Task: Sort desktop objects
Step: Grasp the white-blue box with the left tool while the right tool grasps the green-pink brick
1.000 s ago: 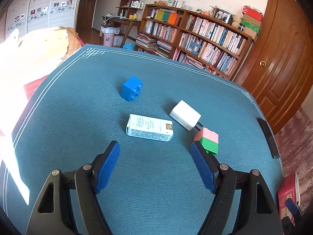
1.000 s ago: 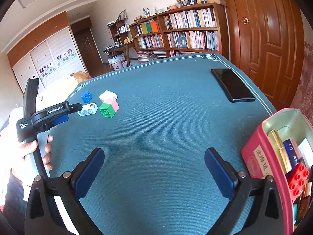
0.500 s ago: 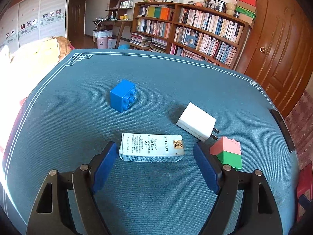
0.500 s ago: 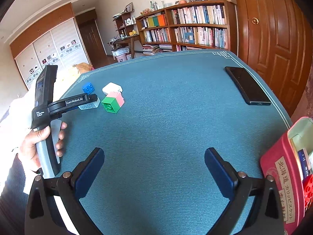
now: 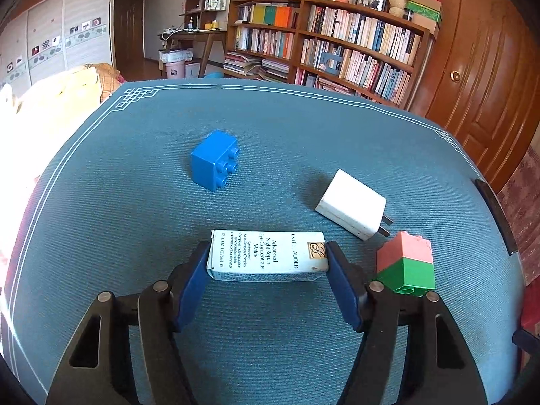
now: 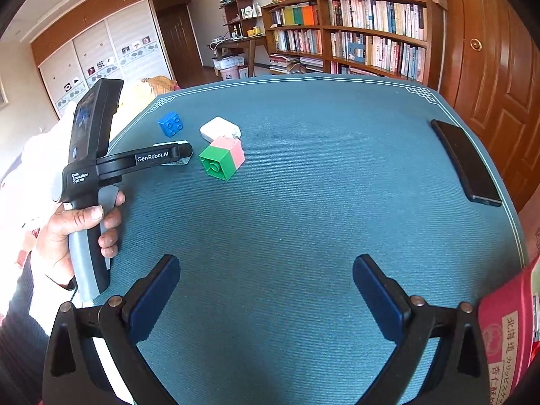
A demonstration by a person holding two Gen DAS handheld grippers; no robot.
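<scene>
Downward, left tongs [image 5: 266,263] (closing) astride carton [image 5: 268,259]

Left claw [image 5: 266,263] closing; right claw [image 6: 266,290] (empty) open.

Each tool has two black plastic arms with triangular cut-outs, round silver pivot pins and flat blue pads on the inner faces. The left tool [image 5: 266,270] fills the bottom of its own view; the right tool [image 6: 266,287] fills the bottom of its view. At the left of the right wrist view, the left tool's black body bears white lettering, "GenRobot.AI" and "Data Acquisition System", above a grey handle. The hand [image 6: 72,233] there emerges from a dark ribbed sleeve [image 6: 20,330].
</scene>
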